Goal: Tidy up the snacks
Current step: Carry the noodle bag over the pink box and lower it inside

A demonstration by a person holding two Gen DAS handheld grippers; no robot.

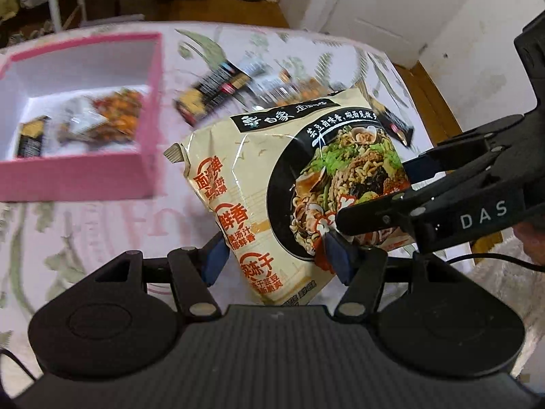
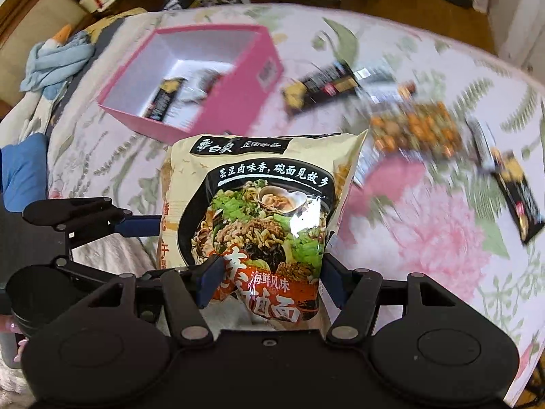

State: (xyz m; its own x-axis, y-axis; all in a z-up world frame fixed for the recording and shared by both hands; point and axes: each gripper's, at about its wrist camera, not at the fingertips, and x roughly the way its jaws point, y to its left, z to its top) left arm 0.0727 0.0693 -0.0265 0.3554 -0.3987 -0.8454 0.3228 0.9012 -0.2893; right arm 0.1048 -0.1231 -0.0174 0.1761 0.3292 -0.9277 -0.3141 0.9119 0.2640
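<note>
A cream instant-noodle bag [image 1: 272, 187] with a black bowl picture is held above the flowered cloth. My left gripper [image 1: 277, 259] is shut on its lower edge. My right gripper [image 2: 265, 283] is shut on the bag [image 2: 265, 211] at its red bottom end; it also shows in the left wrist view [image 1: 374, 201], coming in from the right. A pink box [image 1: 146, 156] with white inside lies at the left and holds a few snack packs [image 1: 102, 119]. It shows in the right wrist view [image 2: 235, 102] beyond the bag.
Loose snack packs lie on the cloth behind the bag: a black bar pack [image 2: 320, 85], an orange-speckled pack [image 2: 419, 129] and another black pack [image 2: 517, 201]. A blue towel [image 2: 58, 64] lies at the far left. The table edge [image 1: 425, 102] runs at the right, near a white door.
</note>
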